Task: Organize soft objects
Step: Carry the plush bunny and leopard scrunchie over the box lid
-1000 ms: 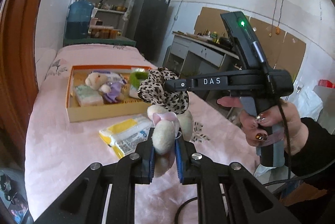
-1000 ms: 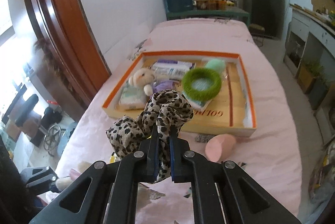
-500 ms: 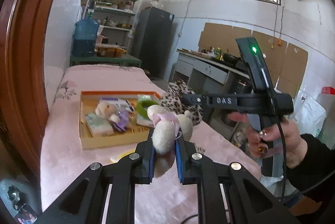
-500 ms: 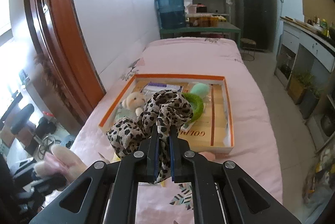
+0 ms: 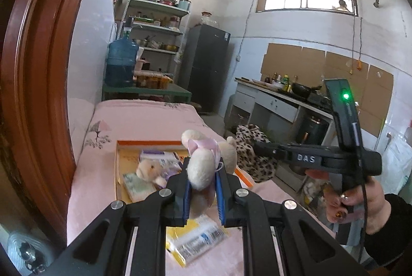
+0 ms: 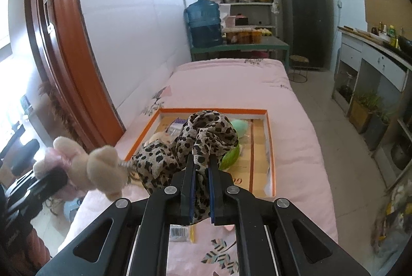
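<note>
My left gripper (image 5: 203, 179) is shut on a cream plush toy (image 5: 203, 165) with a pink bow, held in the air above the pink bed. The toy also shows in the right wrist view (image 6: 100, 170). My right gripper (image 6: 200, 173) is shut on a leopard-print scrunchie (image 6: 203, 139), also lifted; it shows in the left wrist view (image 5: 253, 155) to the right of the toy. An orange-rimmed box (image 6: 270, 147) on the bed holds a small plush bear (image 5: 152, 167), a green ring (image 6: 231, 155), a mint sponge (image 6: 240, 127) and packets.
A yellow-and-white wipes packet (image 5: 198, 241) lies on the pink bed (image 6: 231, 80) in front of the box. A brown wooden headboard (image 5: 33, 95) stands at the left. A kitchen counter (image 5: 278, 100) is to the right and shelves with a water jug (image 6: 203, 23) at the bed's far end.
Both grippers have risen and pulled back from the bed, each with its object still held. The box now looks smaller and farther away.
</note>
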A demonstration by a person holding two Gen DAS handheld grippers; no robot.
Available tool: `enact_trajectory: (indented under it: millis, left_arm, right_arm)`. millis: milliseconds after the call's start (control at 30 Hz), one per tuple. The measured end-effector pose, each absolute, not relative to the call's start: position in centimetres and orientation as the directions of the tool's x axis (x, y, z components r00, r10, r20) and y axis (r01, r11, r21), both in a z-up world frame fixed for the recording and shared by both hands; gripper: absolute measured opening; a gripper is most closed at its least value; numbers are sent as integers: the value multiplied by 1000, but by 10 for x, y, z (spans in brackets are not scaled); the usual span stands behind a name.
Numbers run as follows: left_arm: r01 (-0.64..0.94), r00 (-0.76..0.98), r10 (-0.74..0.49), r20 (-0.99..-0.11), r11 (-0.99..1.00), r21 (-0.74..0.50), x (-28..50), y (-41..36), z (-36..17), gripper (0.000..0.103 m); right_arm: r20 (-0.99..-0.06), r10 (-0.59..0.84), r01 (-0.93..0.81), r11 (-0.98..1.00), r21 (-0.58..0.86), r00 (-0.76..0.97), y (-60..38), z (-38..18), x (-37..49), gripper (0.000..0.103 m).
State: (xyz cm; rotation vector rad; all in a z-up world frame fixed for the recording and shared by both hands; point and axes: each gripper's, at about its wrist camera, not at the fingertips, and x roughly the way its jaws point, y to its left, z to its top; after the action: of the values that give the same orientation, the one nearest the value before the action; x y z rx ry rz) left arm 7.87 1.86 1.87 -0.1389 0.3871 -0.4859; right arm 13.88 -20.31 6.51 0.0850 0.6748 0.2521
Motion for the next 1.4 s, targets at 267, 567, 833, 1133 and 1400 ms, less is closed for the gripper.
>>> enact_trajectory:
  millis: [267, 567, 833, 1133, 1400]
  left_arm:
    - [351, 850, -421, -318, 901, -255, 111, 20, 28, 16]
    - [280, 876, -358, -324, 923, -264, 140, 14, 34, 17]
    - [228, 880, -325, -348, 929, -292, 167, 14, 26, 17]
    - [153, 874, -247, -418, 957, -248, 193, 10, 15, 17]
    - [123, 862, -215, -459, 967, -222, 216, 5, 7, 17]
  right_arm:
    - [-589, 258, -201, 966, 162, 766, -205, 75, 154, 8]
    - [-583, 269, -210, 963, 168, 767, -204, 78, 175, 8]
    - [-597, 278, -225, 961, 164, 752, -197, 71, 207, 8]
    - [-620, 285, -222, 958, 179, 731, -195, 55, 235, 8]
    - [-636, 291, -219, 957, 191, 715, -194, 44, 256, 8]
